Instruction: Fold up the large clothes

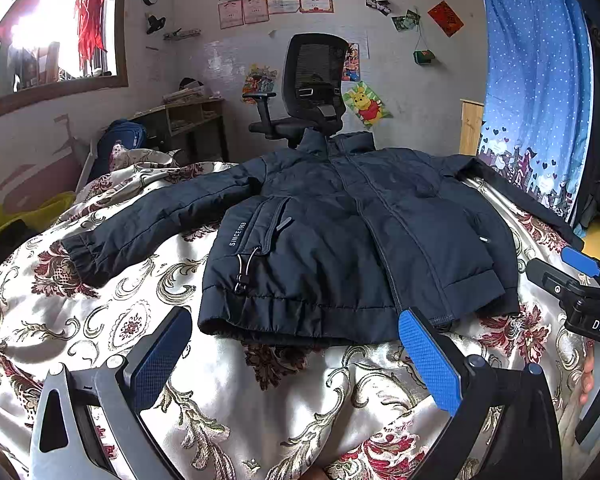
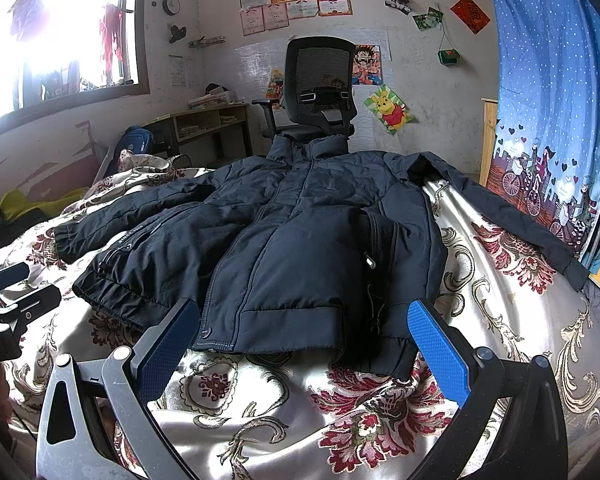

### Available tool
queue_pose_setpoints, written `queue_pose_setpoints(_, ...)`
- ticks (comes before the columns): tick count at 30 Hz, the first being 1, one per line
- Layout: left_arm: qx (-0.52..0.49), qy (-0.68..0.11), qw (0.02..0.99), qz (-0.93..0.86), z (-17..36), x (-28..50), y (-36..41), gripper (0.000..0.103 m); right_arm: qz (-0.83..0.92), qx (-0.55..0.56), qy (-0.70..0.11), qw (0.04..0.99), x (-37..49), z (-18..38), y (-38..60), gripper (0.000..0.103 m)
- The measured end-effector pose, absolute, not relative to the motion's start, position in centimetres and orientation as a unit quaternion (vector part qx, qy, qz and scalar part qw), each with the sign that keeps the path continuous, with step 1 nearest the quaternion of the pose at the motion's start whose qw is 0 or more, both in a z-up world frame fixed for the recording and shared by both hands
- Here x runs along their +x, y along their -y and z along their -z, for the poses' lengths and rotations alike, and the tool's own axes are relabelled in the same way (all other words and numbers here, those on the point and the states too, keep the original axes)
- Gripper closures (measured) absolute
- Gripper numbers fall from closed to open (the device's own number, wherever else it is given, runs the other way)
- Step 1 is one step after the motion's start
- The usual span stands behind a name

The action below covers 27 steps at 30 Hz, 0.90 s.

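A dark navy padded jacket (image 1: 340, 240) lies front-up and zipped on a bed covered by a cream bedspread (image 1: 112, 320) with red floral scrolls, its collar toward the far wall and its hem nearest the cameras. One sleeve (image 1: 140, 224) stretches out flat to the left across the cover; the other sleeve (image 2: 500, 216) runs off toward the bed's right edge, close beside a blue dotted curtain (image 2: 552, 92). The left claw (image 1: 296, 364) hovers just short of the hem, its blue pads spread wide and holding nothing. The right claw (image 2: 300, 348) hangs likewise wide apart and empty, before the hem's right half. Bare bedspread lies between hem and both claws. Behind the collar stands a black mesh office chair (image 1: 312, 80); a wooden desk (image 1: 188, 120) and a blue bag (image 1: 120, 140) crowd the left wall beneath the window (image 1: 52, 32).
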<state>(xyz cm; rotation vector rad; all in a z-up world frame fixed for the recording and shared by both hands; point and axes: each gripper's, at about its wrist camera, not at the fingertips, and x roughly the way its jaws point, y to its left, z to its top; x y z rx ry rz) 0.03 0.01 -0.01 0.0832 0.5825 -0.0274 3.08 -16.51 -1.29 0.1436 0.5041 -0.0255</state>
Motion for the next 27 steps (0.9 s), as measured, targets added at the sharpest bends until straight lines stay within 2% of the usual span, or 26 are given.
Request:
queue_pose_setpoints(17, 0.025, -0.344, 0.938, -0.036, -0.4, 4.0, -0.7, 0.0, 0.105, 0.064, -0.279, 0.952, 5.3, -0.4, 18.2, 0.001)
queue_pose_setpoints(27, 0.019, -0.359, 0.933, -0.023, -5.7, 9.1, 0.7, 0.0, 0.166, 0.058, -0.276, 0.945, 7.6, -4.6, 20.2, 0.001)
